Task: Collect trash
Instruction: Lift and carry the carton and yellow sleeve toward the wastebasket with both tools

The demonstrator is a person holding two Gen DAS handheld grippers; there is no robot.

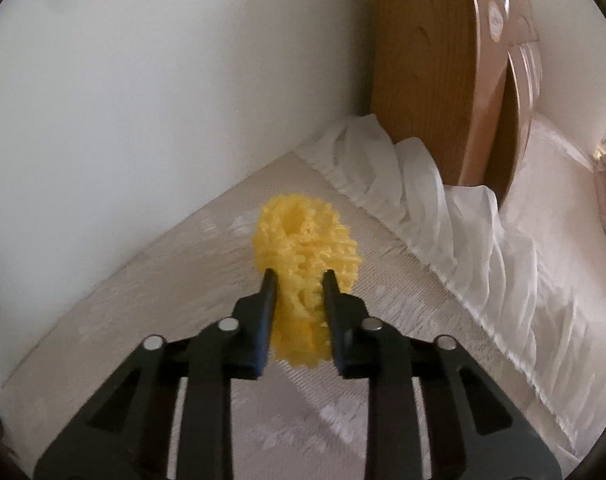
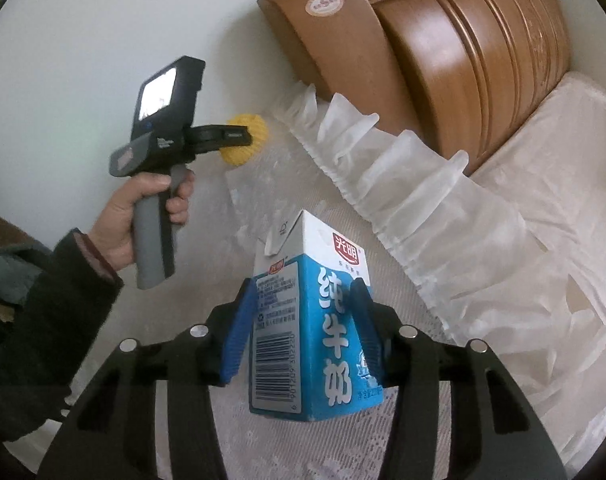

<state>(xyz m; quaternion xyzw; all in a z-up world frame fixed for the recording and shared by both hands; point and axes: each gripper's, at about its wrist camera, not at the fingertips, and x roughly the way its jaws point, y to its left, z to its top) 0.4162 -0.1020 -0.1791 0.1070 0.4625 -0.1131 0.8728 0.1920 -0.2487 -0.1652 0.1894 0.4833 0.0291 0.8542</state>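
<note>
— Two grippers, both closed on something. My left gripper (image 1: pixel 299 278) has its black jaws pinched narrow on a yellow, frilly foam-net ring (image 1: pixel 303 248); my right gripper (image 2: pixel 303 300) has its blue-padded jaws pressed on the two sides of a blue and white milk carton (image 2: pixel 323 320).

— Where do the two pieces sit relative to your fingers?

— The yellow ring stands between the left fingertips and sticks out well past them, its hole facing up and away from me. The carton is upright between the right pads, its folded top beyond the tips and its barcode side turned towards my left pad. Its base hangs above the pale patterned bed cover (image 2: pixel 263 440).

— Does either one touch the bed?

— I cannot tell for the ring; from the left wrist it simply overlaps the cover (image 1: pixel 143 300).

— What does one camera give you that the other does not?

— Only the right wrist view shows my left hand (image 2: pixel 143 208) round the grey grip, in a dark sleeve (image 2: pixel 43 300), with the ring (image 2: pixel 245 140) at the tip of that tool (image 2: pixel 239 138). Only that view shows the carton. Both show the wooden headboard (image 1: pixel 423 80) (image 2: pixel 463 60) and the white ruffled sheet edge (image 1: pixel 423 184) (image 2: pixel 403 180) near the white wall (image 1: pixel 163 80).
</note>
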